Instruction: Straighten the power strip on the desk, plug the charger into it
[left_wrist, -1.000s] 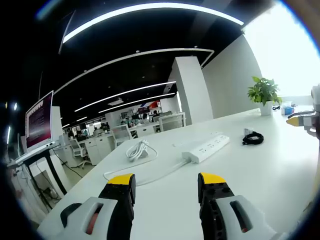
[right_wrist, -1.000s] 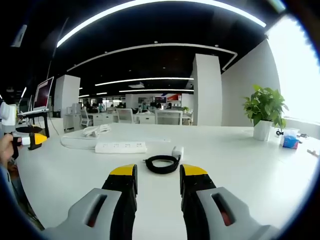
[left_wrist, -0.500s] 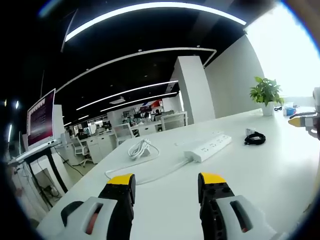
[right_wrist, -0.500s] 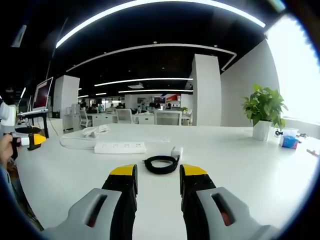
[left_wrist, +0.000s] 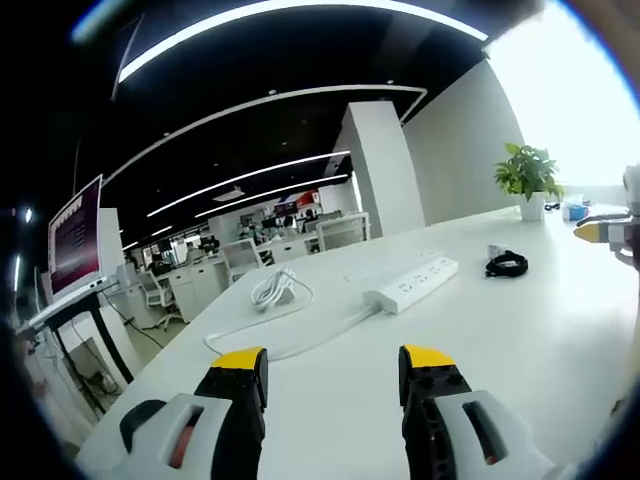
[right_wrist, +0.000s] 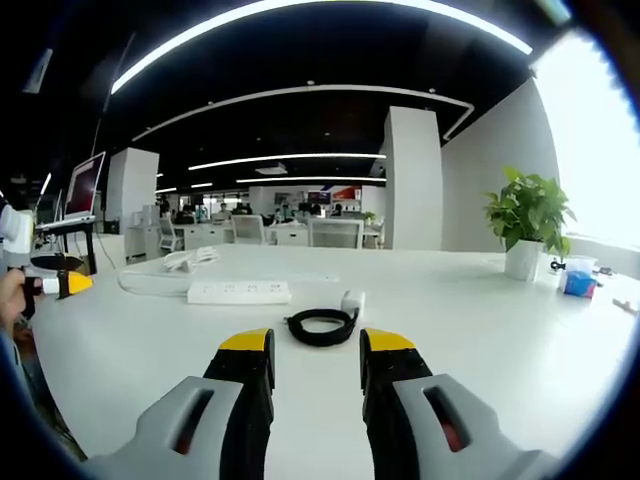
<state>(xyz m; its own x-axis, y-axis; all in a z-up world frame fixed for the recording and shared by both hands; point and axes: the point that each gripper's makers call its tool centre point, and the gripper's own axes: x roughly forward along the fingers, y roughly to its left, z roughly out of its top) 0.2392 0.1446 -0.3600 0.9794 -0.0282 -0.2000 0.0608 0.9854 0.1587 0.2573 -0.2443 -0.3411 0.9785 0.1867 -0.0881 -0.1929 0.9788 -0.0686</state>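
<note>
Both yellow-tipped pairs of fingers stand apart and empty: left gripper (left_wrist: 332, 362), right gripper (right_wrist: 309, 344). Since a second ago almost nothing moved, so work has not started. Long white plastic power strip (right_wrist: 239, 292) lies beside the white charger with coiled black cable (right_wrist: 325, 324) on the white desk (right_wrist: 500, 330).

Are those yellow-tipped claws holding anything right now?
No. The left gripper and right gripper are both open and empty; the power strip and charger lie untouched.
</note>
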